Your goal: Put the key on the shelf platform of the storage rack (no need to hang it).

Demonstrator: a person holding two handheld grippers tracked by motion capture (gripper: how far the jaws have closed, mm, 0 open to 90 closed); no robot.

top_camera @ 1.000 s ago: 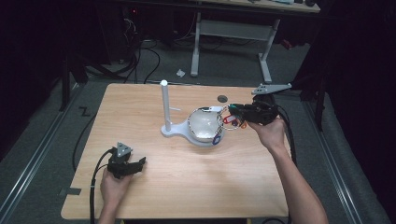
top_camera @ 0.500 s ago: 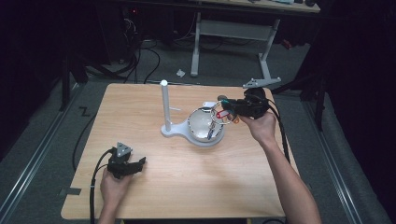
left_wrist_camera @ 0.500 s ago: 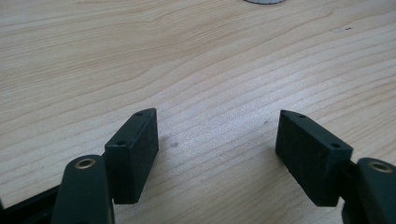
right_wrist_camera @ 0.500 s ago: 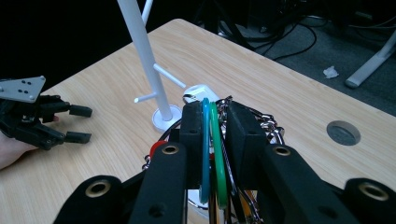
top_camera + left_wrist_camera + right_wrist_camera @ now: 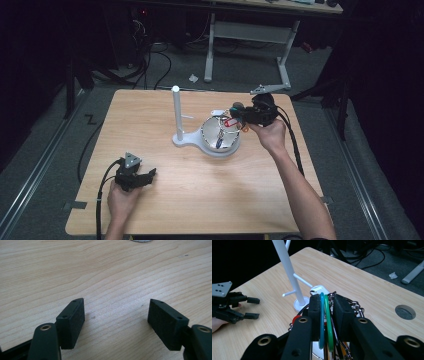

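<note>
A white stand (image 5: 176, 112) with a tall post and small side pegs rises from the middle of the table, joined to a round metal dish (image 5: 205, 134). My right gripper (image 5: 235, 114) hovers over the dish's far right rim, shut on a bunch of key tags. In the right gripper view the jaws (image 5: 325, 302) clamp a teal tag (image 5: 321, 320) and a green tag (image 5: 327, 322), with key rings and chain hanging beside them. A red tag (image 5: 230, 122) dangles below. My left gripper (image 5: 151, 173) rests open on the table's near left with nothing between its jaws (image 5: 116, 312).
A white tag (image 5: 218, 113) lies on the table behind the dish. A round cable hole (image 5: 405, 312) sits in the tabletop near the far right edge. Desk legs and cables are on the floor beyond the wooden table (image 5: 150, 115).
My right gripper has carried the key tags leftward, from the table's right side to over the dish. The left gripper has stayed still.
</note>
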